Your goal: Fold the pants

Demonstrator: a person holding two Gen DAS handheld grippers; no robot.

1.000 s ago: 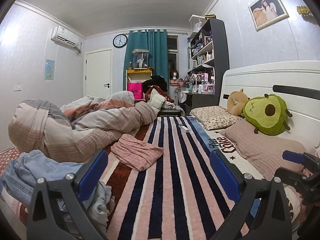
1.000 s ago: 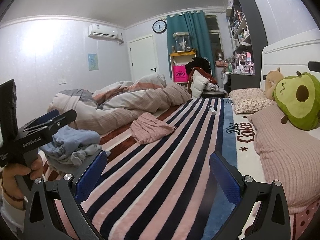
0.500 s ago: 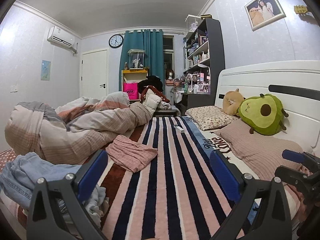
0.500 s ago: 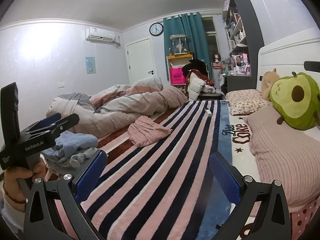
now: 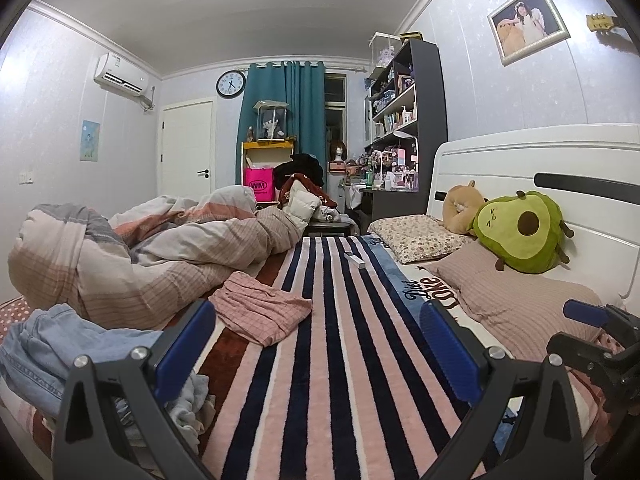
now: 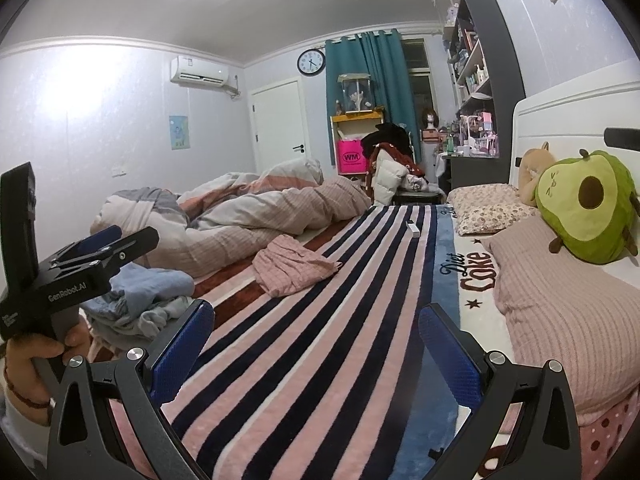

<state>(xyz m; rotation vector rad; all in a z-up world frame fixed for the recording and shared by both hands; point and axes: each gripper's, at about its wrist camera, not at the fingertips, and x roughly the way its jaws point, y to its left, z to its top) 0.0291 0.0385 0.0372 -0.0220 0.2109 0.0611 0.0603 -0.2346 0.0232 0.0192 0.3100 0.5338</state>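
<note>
Folded pink checked pants (image 5: 262, 312) lie on the striped blanket (image 5: 340, 340), also seen in the right wrist view (image 6: 292, 266). A heap of light-blue jeans and clothes (image 5: 60, 348) lies at the bed's near left (image 6: 140, 296). My left gripper (image 5: 316, 348) is open and empty, held above the blanket just right of the heap. My right gripper (image 6: 316, 344) is open and empty over the blanket's near end. The left gripper body (image 6: 72, 268) shows in the right wrist view, and the right gripper's fingers (image 5: 588, 316) show at the left view's right edge.
A bunched striped duvet (image 5: 140, 256) fills the bed's left side. Pillows (image 5: 516, 300), an avocado plush (image 5: 524, 232) and a white headboard (image 5: 520, 160) line the right. A small white box (image 5: 355, 259) lies far up the blanket. Shelves and clutter stand beyond the bed.
Both grippers have drifted slightly, tilting the views a little upward and shifting the scene; the clothes have not moved and nothing was grasped.
</note>
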